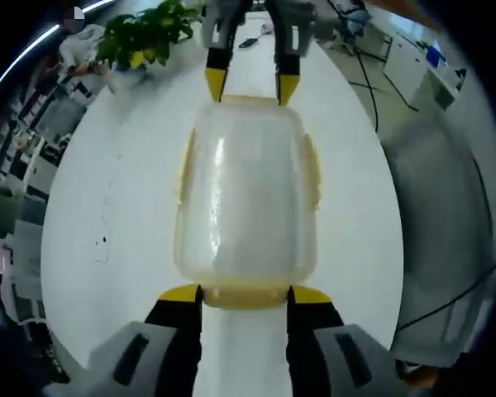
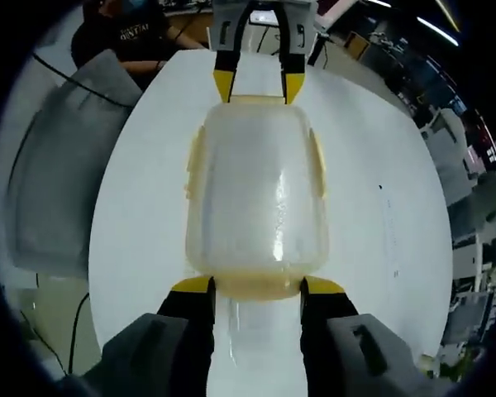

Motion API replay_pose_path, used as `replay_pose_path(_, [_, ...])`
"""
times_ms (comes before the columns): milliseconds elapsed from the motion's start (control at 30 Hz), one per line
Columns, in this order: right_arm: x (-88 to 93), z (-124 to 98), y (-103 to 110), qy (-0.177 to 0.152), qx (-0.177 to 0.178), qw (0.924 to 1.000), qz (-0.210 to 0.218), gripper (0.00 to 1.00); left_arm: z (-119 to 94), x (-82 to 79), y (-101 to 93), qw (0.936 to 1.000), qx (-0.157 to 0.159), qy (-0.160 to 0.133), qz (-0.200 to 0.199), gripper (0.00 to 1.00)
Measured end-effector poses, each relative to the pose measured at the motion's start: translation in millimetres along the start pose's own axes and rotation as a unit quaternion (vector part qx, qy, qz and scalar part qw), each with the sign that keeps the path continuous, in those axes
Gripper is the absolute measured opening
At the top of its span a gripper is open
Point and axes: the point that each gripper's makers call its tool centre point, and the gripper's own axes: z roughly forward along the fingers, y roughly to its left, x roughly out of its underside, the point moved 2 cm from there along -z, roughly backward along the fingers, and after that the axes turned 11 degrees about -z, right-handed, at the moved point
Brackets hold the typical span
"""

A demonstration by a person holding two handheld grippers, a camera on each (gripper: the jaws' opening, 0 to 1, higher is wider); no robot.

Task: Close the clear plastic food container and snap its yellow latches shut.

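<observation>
Open-plan office, desks (image 2: 479, 207), potted plant (image 1: 145, 37), floor cables (image 1: 372, 74)

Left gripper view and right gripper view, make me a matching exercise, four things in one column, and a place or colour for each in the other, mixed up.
Things:
1. clear plastic food container
2. leafy green potted plant
3. left claw
4. right claw

Places or colours:
A. yellow tips at the container's end in the right gripper view
B. far on the white round table, behind the container
C. lid on, lying between both claws
D. yellow tips at the container's end in the left gripper view

Pairs: 1-C, 2-B, 3-D, 4-A
</observation>
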Motion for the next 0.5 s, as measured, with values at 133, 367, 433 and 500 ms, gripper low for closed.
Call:
replay_pose_path(133, [28.5, -5, -2, 0.001, 0.001, 1.0, 0.002, 0.37, 15, -27.6, 1.1, 1.0, -0.003, 0.002, 0.0, 0.34])
replay_pose_path(367, [76.8, -9, -5, 0.003, -0.006, 1.0, 0.001, 0.37, 42, -64.7, 4.4, 0.9999, 0.008, -0.004, -0.011, 0.34])
replay_pose_path(433, [85.4, -8, -4, 0.001, -0.009, 1.0, 0.002, 0.37, 52, -72.5, 7.5, 0.9999, 0.009, 0.002, -0.012, 0.34])
replay_pose_path(500, [96.6, -5, -4, 0.003, -0.015, 0.9999, 0.002, 0.37, 60, -80.4, 4.8, 0.9996, 0.018, 0.008, -0.018, 0.34])
